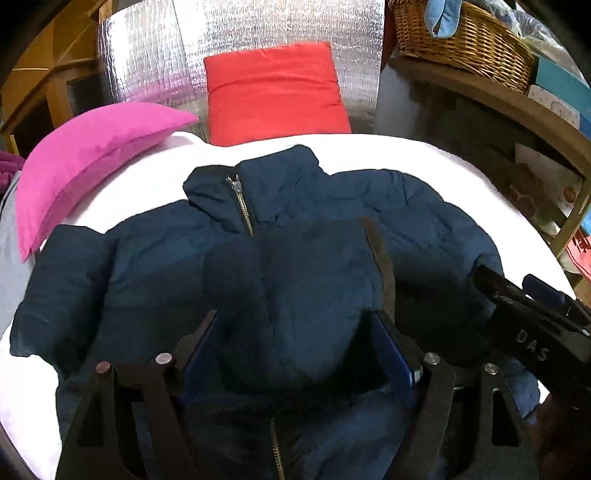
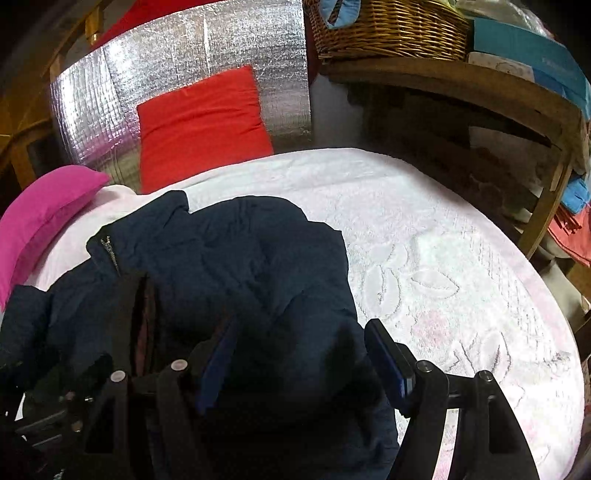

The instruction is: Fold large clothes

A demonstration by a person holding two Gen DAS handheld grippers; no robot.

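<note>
A navy puffer jacket (image 1: 155, 266) lies face up on the white bedspread (image 1: 155, 177), collar away from me and its zipper (image 1: 243, 206) partly showing. One sleeve (image 1: 295, 280) is folded across the chest. My left gripper (image 1: 299, 354) hovers low over that sleeve, jaws wide open; the sleeve's end bulges up between the blue pads (image 1: 395, 350), which are not pressing on it. My right gripper (image 2: 303, 365) stands open over the jacket's (image 2: 240, 258) right side, with one finger (image 2: 388, 362) near the jacket's edge. In the left wrist view its black body (image 1: 532, 325) enters from the right.
A pink pillow (image 1: 92, 155) lies at the bed's far left. A red cushion (image 1: 273, 92) leans on a silver foil panel (image 1: 258, 26) at the head. A wooden shelf (image 2: 461, 88) with a wicker basket (image 2: 388, 33) stands to the right. Bare bedspread (image 2: 443, 258) lies right of the jacket.
</note>
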